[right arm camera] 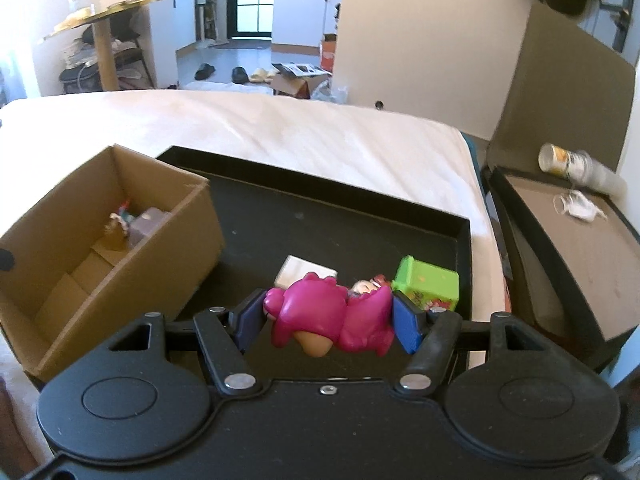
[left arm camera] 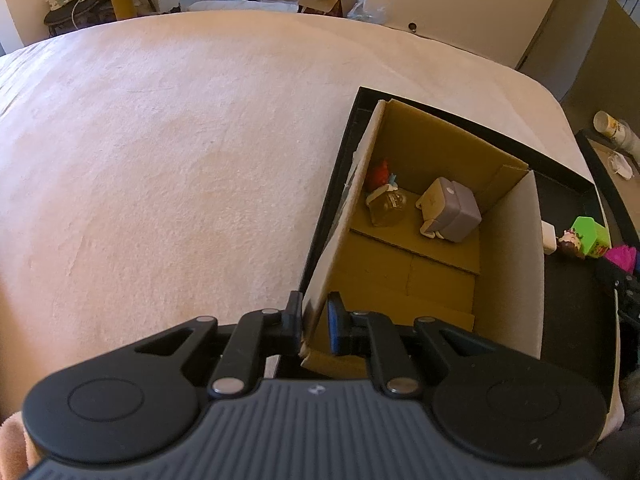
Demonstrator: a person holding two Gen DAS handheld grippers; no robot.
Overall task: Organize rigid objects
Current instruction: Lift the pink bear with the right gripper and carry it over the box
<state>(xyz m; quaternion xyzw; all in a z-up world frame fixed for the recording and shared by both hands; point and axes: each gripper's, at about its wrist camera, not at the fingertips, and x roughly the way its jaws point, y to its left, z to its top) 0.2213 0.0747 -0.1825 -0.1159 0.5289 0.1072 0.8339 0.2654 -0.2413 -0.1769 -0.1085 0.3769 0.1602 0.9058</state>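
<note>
Pink toy (right arm camera: pixel 332 316) in level right gripper (right arm camera: pixel 328 322)

Left gripper (left arm camera: pixel 315 320) clamped on near-left wall of cardboard box (left arm camera: pixel 436 280) — one finger outside, one inside. Box sits in black tray (left arm camera: pixel 572 308) on pale bedspread (left arm camera: pixel 180 160). Inside box, at far end: grey-white cube toy (left arm camera: pixel 450 210), clear jar-like item (left arm camera: pixel 386 206), small red figure (left arm camera: pixel 378 174). Right of box, in tray — green block (left arm camera: pixel 590 236), small doll figure (left arm camera: pixel 570 245), pink toy (left arm camera: pixel 622 258).
</note>
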